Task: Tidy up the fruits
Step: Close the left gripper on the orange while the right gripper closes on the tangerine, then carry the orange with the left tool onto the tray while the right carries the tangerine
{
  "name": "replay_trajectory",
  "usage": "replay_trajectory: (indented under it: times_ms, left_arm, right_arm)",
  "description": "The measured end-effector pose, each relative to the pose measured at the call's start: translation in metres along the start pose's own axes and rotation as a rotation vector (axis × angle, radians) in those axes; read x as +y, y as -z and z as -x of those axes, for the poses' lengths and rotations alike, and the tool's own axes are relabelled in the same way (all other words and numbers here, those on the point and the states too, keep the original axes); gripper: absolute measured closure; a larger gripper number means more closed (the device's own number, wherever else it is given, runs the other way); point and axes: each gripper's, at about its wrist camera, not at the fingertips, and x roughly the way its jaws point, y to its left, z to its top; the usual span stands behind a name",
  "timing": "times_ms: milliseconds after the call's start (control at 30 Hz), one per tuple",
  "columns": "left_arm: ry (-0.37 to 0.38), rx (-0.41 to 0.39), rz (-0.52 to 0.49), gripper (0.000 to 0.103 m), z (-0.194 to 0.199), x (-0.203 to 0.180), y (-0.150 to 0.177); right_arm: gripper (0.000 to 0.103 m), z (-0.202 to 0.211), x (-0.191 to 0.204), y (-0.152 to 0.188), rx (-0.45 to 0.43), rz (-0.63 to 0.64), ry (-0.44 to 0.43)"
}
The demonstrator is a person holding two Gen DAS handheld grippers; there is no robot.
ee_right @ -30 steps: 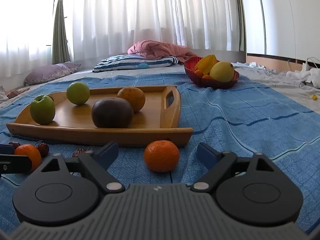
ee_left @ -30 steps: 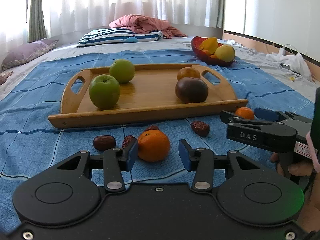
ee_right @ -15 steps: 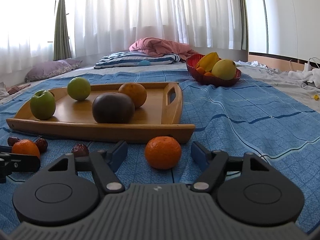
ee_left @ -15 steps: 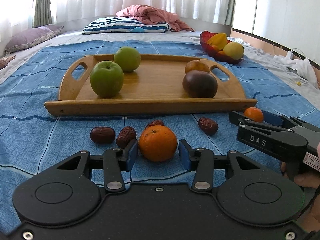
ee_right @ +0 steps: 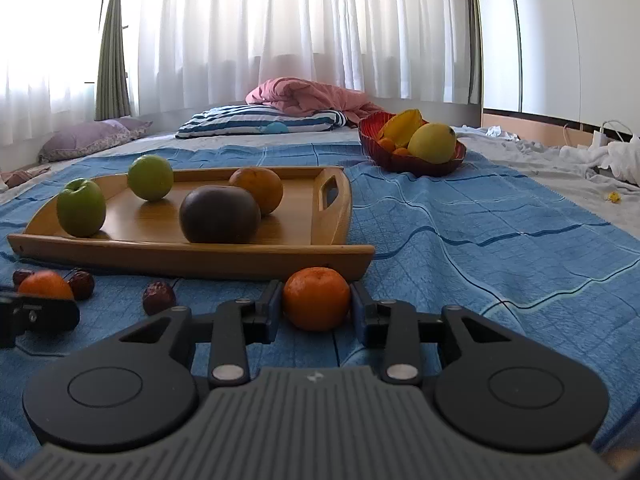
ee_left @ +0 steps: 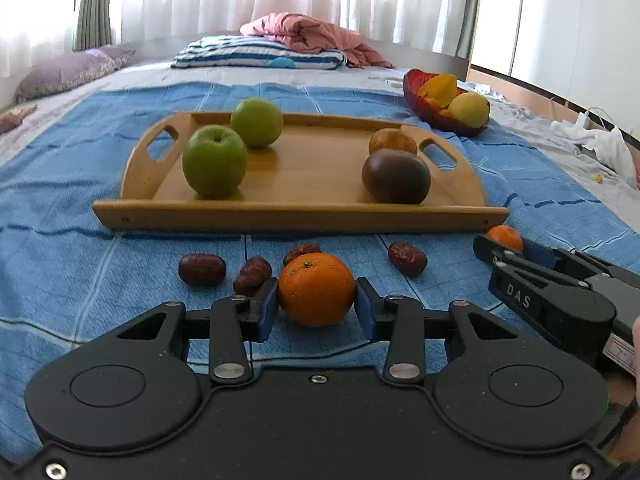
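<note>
Both grippers work low over a blue blanket (ee_right: 480,220) spread on a bed, in front of a wooden tray (ee_left: 296,216). The left gripper (ee_left: 316,304) has just been closing its jaws, and the blue pads now sit against both sides of an orange (ee_left: 317,289) that rests on the blanket. The right gripper (ee_right: 316,308) has likewise just been narrowing from wide open, and its pads now press the flanks of a tangerine (ee_right: 317,298) just beside the tray's near right corner. Four red dates (ee_left: 202,269) lie scattered near the orange. The tray carries two green apples (ee_left: 215,161) at its left end, and a dark round fruit (ee_left: 396,176) with an orange-brown fruit (ee_left: 392,142) behind it at its right. A red bowl (ee_right: 412,164) of yellow fruit stands well beyond, to the right
</note>
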Motion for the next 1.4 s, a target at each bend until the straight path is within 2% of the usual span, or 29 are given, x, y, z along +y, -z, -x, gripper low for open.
replay_trajectory:
  times_ms: [167,467,767,900,1067,1200,1400]
  left_arm:
    - [-0.005,-0.026,-0.012,0.065,0.008,0.002,-0.010]
    - [-0.041,-0.086,-0.024,0.065,0.014,0.025,-0.052]
    - [-0.062,-0.104,-0.004,0.065,-0.006,0.066,-0.119]
    - [-0.056,-0.071,0.020,0.065,-0.028,0.083,-0.147]
    - [-0.069,0.017,0.047,0.065,-0.070,0.102,-0.171]
    - [-0.099,0.075,0.061,0.065,-0.102,0.112,-0.177]
    - [-0.105,0.133,0.072,0.065,-0.135,0.116,-0.172]
  right_arm:
    - [0.063,0.009,-0.003,-0.005,-0.006,-0.030,-0.014]
    - [0.063,0.006,-0.008,-0.048,-0.040,-0.085,-0.056]
    - [0.063,-0.038,-0.011,-0.103,0.047,-0.102,-0.071]
    - [0.063,-0.060,-0.010,-0.127,0.078,-0.091,-0.083]
    - [0.063,-0.095,-0.003,-0.146,0.159,-0.078,-0.101]
    - [0.063,-0.123,0.002,-0.153,0.230,-0.091,-0.098]
    - [0.063,-0.155,0.008,-0.152,0.303,-0.101,-0.087]
